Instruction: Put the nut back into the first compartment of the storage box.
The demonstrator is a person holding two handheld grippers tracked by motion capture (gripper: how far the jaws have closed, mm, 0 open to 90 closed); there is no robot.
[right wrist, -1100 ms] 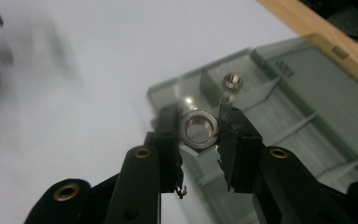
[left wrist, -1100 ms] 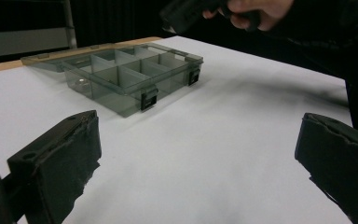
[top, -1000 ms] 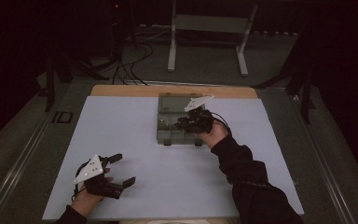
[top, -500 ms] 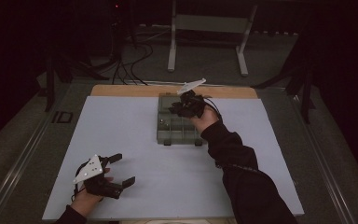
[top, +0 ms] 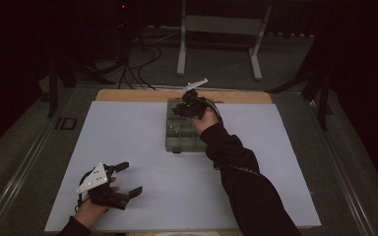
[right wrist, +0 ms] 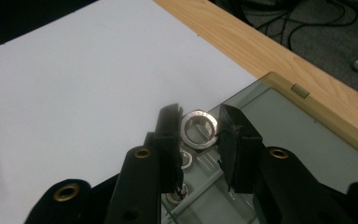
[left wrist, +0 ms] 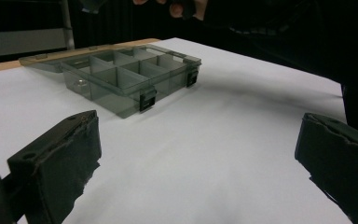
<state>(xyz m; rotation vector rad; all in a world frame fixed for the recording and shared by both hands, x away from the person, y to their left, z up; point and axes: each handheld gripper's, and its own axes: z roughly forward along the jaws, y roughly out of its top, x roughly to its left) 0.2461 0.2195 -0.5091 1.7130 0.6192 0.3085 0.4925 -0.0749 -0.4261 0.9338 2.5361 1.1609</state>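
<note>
— What are we holding, and where is it?

— We have a metal nut pinched between the two black jaws of the right tool, which is closed tight on its flats. In the right gripper view the nut hangs above the far left corner of the compartment box, with more nuts lying below it in one compartment.

— And the box itself?

— We see a smoky, clear plastic organiser, divided into small cells, with its lid folded open flat behind it and two dark latches on its near wall. From the high view the box sits toward the far middle of the bench, on the white sheet, and the right tool is raised over its far end, our dark sleeve reaching diagonally across to it.

— Our other hand?

— The left tool rests near the near left corner of the white sheet, well apart from the box. Its jaws stand wide, with nothing between them, pointing toward the box. A wooden edge of the bench shows beyond the sheet.
</note>
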